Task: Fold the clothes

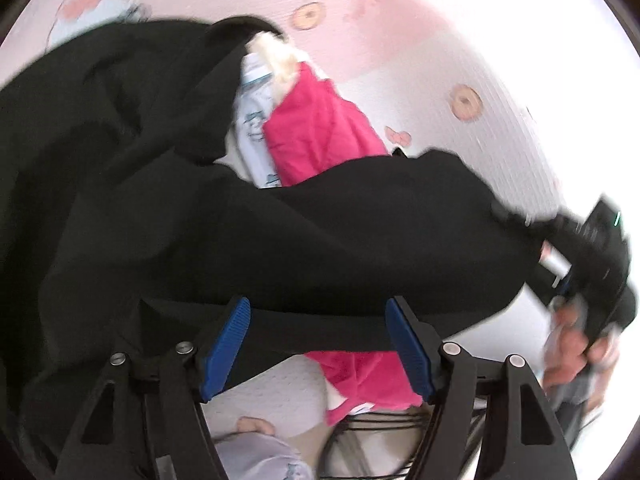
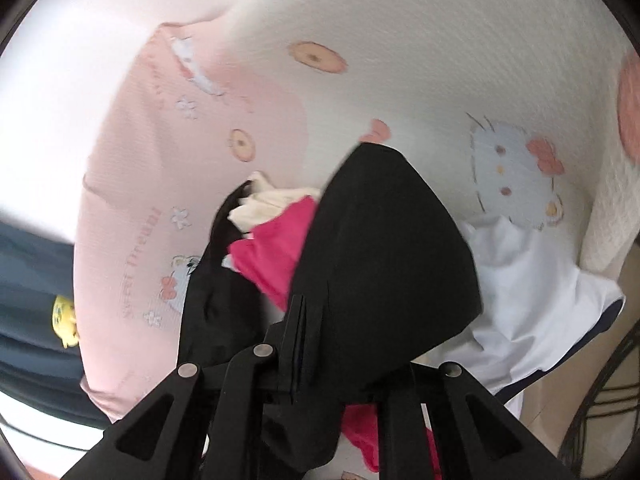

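Observation:
A black garment [image 1: 280,232] is stretched across the left wrist view above a pile with a pink garment [image 1: 316,132] and a pale printed one [image 1: 252,128]. My left gripper [image 1: 318,344] is open, its blue pads [image 1: 228,344] apart, with the black cloth's edge lying between them. My right gripper [image 1: 516,216] grips the cloth's far right end, held by a hand [image 1: 576,348]. In the right wrist view my right gripper [image 2: 298,320] is shut on the black garment [image 2: 380,248], which drapes over its fingers above the pink garment [image 2: 272,252].
A pink and white cartoon-print bedspread [image 2: 200,120] covers the bed. A white garment [image 2: 532,288] lies at the right. Dark blue fabric with a yellow patch [image 2: 36,300] is at the left. A wire basket [image 1: 380,432] sits below my left gripper.

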The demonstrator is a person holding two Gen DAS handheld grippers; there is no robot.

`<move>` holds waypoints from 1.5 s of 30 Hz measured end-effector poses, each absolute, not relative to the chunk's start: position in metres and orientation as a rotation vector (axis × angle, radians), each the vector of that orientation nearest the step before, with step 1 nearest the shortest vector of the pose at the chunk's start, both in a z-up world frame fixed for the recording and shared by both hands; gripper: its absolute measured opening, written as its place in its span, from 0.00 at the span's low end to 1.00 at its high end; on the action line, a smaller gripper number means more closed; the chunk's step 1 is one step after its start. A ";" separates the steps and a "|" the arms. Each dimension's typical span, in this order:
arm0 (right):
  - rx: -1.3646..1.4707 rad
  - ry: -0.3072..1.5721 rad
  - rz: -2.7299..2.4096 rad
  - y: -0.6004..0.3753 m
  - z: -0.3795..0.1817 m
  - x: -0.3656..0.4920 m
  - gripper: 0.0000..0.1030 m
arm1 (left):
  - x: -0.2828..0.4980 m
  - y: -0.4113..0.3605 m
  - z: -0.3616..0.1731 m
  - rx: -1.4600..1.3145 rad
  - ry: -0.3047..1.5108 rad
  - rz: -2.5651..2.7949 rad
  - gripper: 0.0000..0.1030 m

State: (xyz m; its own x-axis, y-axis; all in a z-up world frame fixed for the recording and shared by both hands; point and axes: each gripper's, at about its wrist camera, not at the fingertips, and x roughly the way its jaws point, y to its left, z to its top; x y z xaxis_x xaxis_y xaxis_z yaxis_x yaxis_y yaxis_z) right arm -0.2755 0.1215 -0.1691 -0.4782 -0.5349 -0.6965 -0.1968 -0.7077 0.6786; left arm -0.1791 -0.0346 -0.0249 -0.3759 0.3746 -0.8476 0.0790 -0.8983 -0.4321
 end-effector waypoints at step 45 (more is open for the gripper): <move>1.542 -1.409 -2.012 0.104 -0.192 -0.269 0.51 | -0.209 0.038 -0.023 -1.411 -0.051 2.471 0.12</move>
